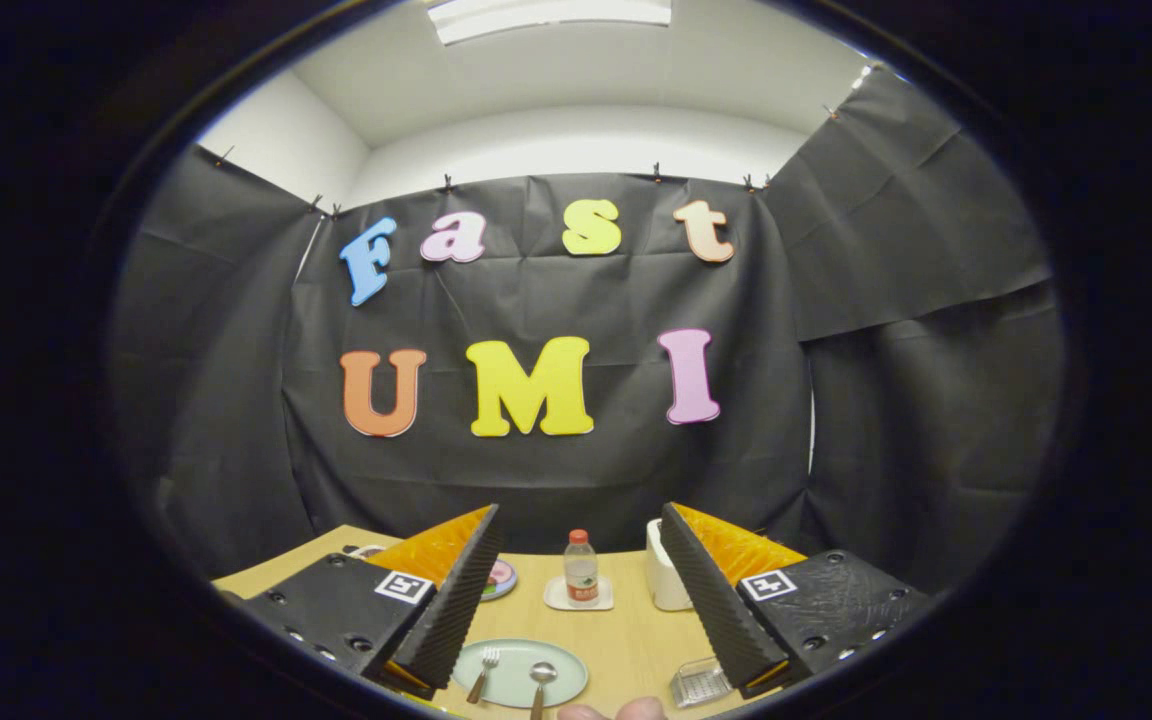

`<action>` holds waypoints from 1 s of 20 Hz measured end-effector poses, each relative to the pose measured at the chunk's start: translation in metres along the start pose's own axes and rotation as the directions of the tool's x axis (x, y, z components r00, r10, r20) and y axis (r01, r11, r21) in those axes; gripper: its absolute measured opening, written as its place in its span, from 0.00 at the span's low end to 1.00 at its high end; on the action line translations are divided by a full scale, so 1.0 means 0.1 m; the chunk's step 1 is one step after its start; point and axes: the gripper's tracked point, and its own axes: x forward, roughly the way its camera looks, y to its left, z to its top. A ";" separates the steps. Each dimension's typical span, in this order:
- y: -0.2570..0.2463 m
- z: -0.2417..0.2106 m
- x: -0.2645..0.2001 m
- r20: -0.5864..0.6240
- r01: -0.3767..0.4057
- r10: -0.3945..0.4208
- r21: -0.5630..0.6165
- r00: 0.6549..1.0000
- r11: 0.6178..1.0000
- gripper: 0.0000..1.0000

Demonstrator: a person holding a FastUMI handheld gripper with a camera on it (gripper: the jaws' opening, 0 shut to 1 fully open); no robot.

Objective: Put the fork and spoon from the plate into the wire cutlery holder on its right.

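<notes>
A pale green plate (516,690) lies on the wooden table, low between my fingers. On it rest a fork (483,673) with a wooden handle and, to its right, a spoon (541,680). The wire cutlery holder (700,684) stands right of the plate, partly hidden behind my right finger. My gripper (576,590) hovers above the table, open wide, with nothing between its fingers (456,600). The plate and cutlery sit below and just ahead of the fingertips.
A small bottle with a red cap (581,568) stands on a white coaster (578,598) farther back. A white container (664,570) is beside the right finger. A small pink-rimmed dish (501,580) peeks past the left finger. Fingertips of a person's hand (616,711) show at the near edge.
</notes>
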 end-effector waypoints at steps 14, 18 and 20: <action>0.25 -0.92 -0.03 -0.276 -0.095 0.073 -0.067 0.958 0.993 0.96; 0.35 -1.58 -0.08 -0.448 -0.151 0.101 -0.076 0.888 0.986 0.96; 0.42 -1.85 -0.09 -0.506 -0.154 0.099 -0.068 0.857 0.986 0.96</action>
